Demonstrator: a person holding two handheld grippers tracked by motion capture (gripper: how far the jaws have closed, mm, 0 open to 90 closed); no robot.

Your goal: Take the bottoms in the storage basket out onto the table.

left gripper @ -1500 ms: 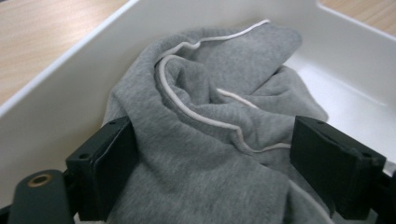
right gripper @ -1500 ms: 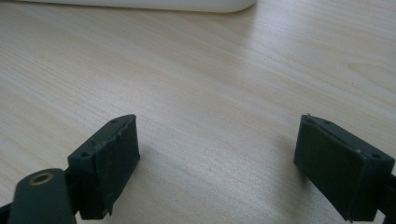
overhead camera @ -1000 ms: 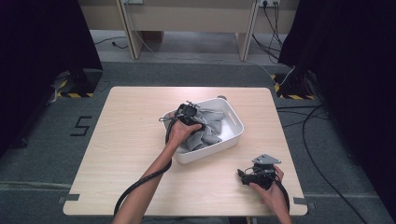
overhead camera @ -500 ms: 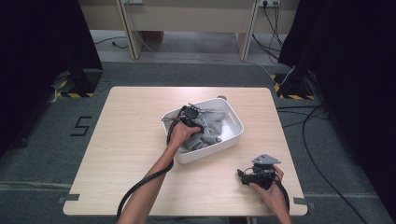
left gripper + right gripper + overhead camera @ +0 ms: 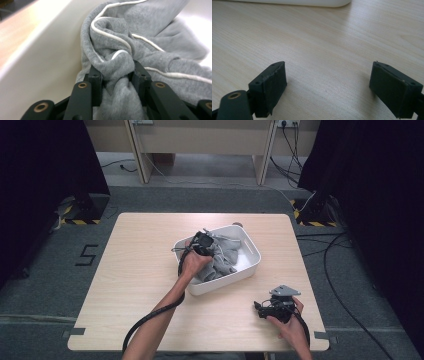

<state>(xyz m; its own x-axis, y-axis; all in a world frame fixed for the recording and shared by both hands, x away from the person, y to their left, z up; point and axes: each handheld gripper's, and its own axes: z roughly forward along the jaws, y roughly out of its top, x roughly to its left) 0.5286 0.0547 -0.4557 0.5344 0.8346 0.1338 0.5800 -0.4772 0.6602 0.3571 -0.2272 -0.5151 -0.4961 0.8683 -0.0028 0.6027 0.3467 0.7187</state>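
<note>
Left gripper [image 5: 117, 75] pinches a fold of the grey white-piped knit garment [image 5: 140, 42] (bunched inside the white plastic tub [image 5: 250, 251]); right gripper [image 5: 328, 92] rests on the pale wooden counter [image 5: 145, 245], fingers wide.

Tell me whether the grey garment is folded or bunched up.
Bunched up: the grey garment lies crumpled in the white bin, a fold pinched by the left tool.

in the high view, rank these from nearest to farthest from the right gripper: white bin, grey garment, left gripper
1. white bin: its near wall lies up-left of the right gripper.
2. grey garment: inside the bin, further left.
3. left gripper: at the bin's left end, clamped on the garment.
</note>
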